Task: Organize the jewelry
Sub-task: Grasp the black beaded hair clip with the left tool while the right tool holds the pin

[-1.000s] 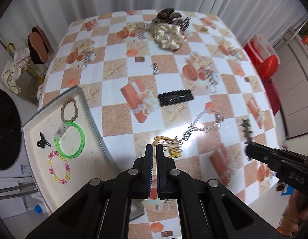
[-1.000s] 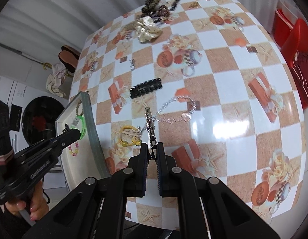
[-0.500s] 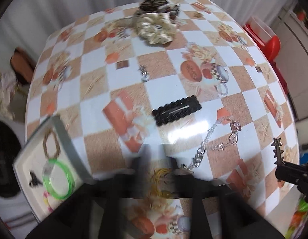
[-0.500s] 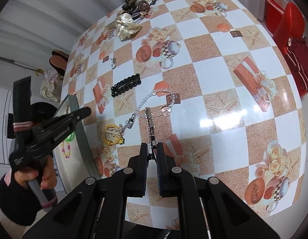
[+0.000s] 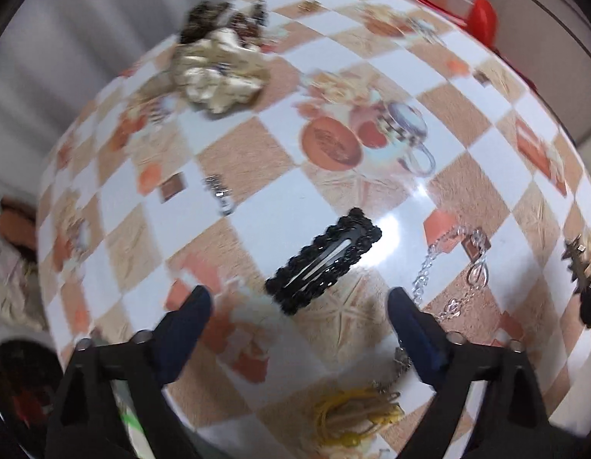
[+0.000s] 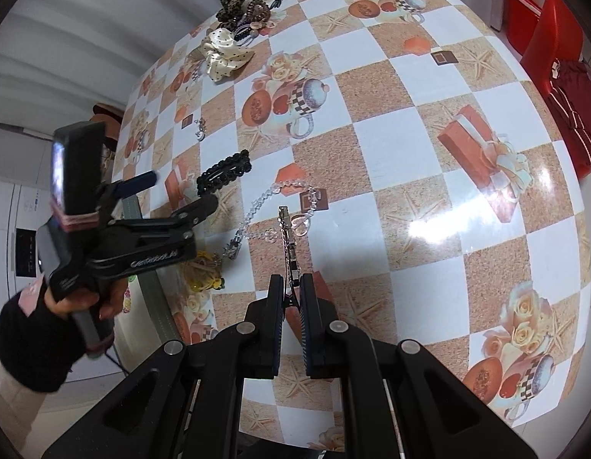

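Hovering above the checkered table [image 6: 421, 141], left gripper [image 5: 297, 298] has its jaws spread wide, nothing between them; black hair clip [image 5: 324, 260] lies flat on the cloth just beyond the tips. Right gripper [image 6: 291, 287] is clamped on a thin metal clip [image 6: 287, 237] pointing away from it. Silver chain [image 6: 265, 206] sprawls right of the hair clip, yellow bands [image 5: 356, 417] near the chain's near end. Cream scrunchie [image 6: 224, 55] sits at the far side

Both wrist cameras look steeply down from close above the checkered orange-and-white tablecloth [image 5: 257, 160], sharing the black beaded hair clip [image 5: 324, 260] [image 6: 223, 172] and silver chain [image 5: 448, 267] [image 6: 265, 199].
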`<state>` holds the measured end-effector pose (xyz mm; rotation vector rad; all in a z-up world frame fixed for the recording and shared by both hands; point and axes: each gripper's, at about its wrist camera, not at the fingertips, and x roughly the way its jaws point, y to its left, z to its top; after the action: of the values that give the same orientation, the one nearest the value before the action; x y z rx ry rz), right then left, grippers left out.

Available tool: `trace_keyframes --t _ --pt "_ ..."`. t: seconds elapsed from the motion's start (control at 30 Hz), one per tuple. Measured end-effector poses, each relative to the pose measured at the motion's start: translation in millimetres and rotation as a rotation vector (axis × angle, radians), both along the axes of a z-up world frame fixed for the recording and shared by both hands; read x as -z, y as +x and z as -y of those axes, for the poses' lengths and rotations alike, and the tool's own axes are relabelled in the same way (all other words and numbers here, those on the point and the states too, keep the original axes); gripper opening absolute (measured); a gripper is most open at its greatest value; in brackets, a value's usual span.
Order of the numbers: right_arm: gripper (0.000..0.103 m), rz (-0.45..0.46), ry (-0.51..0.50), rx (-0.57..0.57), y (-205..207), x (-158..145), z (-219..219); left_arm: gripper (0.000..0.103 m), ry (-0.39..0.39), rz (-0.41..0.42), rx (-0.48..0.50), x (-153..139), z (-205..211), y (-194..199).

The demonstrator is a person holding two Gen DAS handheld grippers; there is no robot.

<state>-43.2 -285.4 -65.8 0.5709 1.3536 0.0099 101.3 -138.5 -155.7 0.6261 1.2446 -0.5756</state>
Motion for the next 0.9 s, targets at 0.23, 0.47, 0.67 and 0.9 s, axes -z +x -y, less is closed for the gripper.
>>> trace_keyframes --t 0.23,0.47,0.67,0.9 --pt "0.009 -0.015 0.001 0.006 -3 5 5 0.094 -0.027 -0.090 0.047 43 19 28" --pt "0.009 -0.025 -0.001 0.005 1 9 2 0.041 -0.078 -0.111 0.043 54 37 42" --pt "0.009 -0.015 -0.011 -0.010 9 5 -4 0.041 -0.137 -0.132 -0.087 59 34 53" --pt "0.009 0.007 -0.017 -0.042 21 -3 -21 0.041 -0.204 -0.088 -0.266 33 17 40"
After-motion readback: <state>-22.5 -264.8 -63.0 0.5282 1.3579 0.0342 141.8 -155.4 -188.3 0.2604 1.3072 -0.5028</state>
